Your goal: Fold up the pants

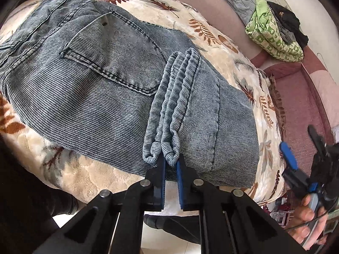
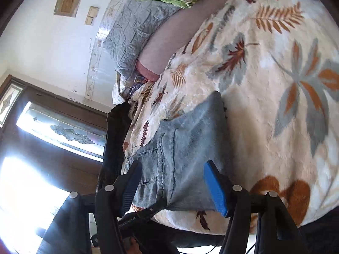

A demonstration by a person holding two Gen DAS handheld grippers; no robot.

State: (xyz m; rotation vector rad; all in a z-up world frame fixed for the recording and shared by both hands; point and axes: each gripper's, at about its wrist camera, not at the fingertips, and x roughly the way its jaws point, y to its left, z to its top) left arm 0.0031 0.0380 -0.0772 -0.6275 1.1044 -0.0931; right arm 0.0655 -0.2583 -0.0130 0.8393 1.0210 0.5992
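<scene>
Blue-grey ribbed denim pants (image 1: 101, 89) lie folded on a cream leaf-patterned blanket (image 1: 89, 175), back pocket up. Their leg ends are doubled back on top as a stack of hems (image 1: 175, 97). In the left wrist view my left gripper (image 1: 171, 165) is shut on the nearest hem loop at the pants' near edge. My right gripper (image 1: 300, 146) hangs open off the blanket's right side, held by a hand (image 1: 307, 213). In the right wrist view that right gripper (image 2: 173, 182) stands wide open just above the folded pants (image 2: 190, 139), gripping nothing.
A green patterned cloth (image 1: 273, 38) and dark clothes (image 1: 288, 21) lie at the far right on a pink sheet (image 1: 296, 97). A grey pillow (image 2: 135, 29) leans on the white wall. A stained-glass window (image 2: 63, 131) glares at the left. The bed edge runs close below the grippers.
</scene>
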